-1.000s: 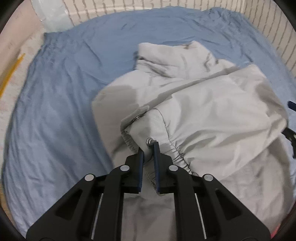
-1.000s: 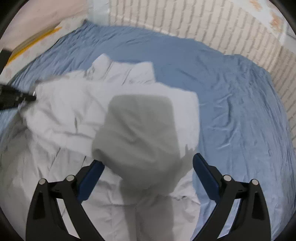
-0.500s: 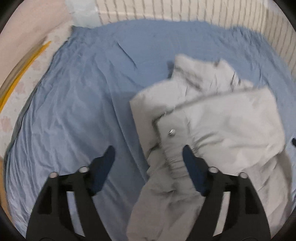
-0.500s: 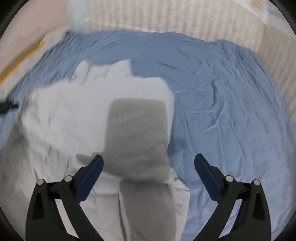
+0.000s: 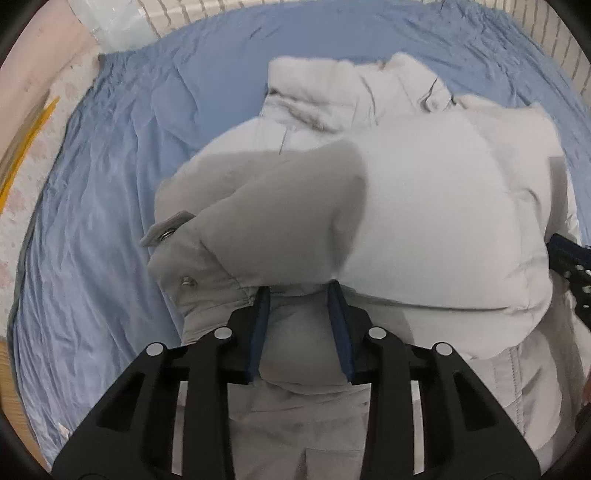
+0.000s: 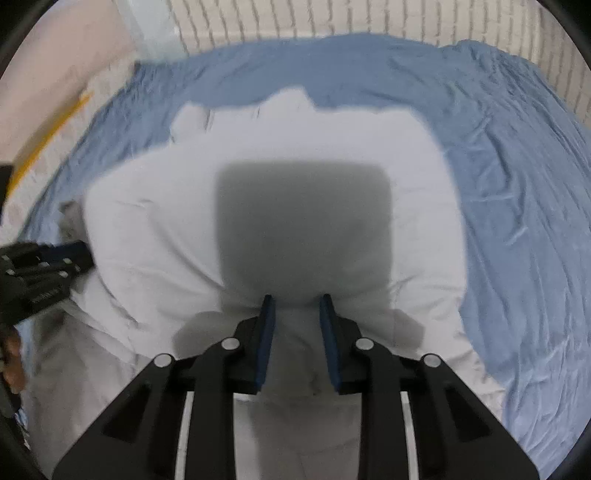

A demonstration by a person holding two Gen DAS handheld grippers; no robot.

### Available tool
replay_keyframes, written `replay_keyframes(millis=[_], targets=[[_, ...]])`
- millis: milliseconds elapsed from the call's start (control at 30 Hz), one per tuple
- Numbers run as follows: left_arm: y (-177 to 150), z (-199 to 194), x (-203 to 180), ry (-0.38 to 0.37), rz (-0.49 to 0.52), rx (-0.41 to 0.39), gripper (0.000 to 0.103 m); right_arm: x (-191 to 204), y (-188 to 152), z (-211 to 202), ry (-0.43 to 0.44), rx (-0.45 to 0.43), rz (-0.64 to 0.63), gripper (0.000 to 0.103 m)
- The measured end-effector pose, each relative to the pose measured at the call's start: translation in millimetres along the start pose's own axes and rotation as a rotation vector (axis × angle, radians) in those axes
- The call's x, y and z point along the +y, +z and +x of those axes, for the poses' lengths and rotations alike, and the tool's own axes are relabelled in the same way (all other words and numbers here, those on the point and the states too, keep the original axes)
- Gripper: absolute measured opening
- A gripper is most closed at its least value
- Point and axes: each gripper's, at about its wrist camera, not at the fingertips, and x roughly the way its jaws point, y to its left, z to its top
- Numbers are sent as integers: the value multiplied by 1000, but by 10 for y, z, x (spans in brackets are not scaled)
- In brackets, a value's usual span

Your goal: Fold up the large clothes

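Both my tools have narrowed from wide open onto the grey jacket. Left tool and right tool each pinch a puffy fold mid-bed, on the blue sheet.

A wrinkled blue sheet covers the bed before a pale, seemingly brick-patterned wall.

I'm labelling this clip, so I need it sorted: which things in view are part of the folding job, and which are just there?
Part of the job:
- grey padded jacket
- left hand-held gripper, fabric between its fingers
- right hand-held gripper, fabric between its fingers

Just there:
- blue bedsheet
- brick-pattern wall
- yellow strip at the bed's edge
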Motion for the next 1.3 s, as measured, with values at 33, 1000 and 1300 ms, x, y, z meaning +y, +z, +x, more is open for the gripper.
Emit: replay_keyframes(millis=[33,1000,1300], targets=[[-8,6,1,2,12,6,33,4,22,60,1,13,0,26],[156,350,90,-61,-40,85,33,-102,-8,409,17,133,-6,27],[277,-590,234,-102,-110,-123,76,-138,380,-548,29,-145,17,51]])
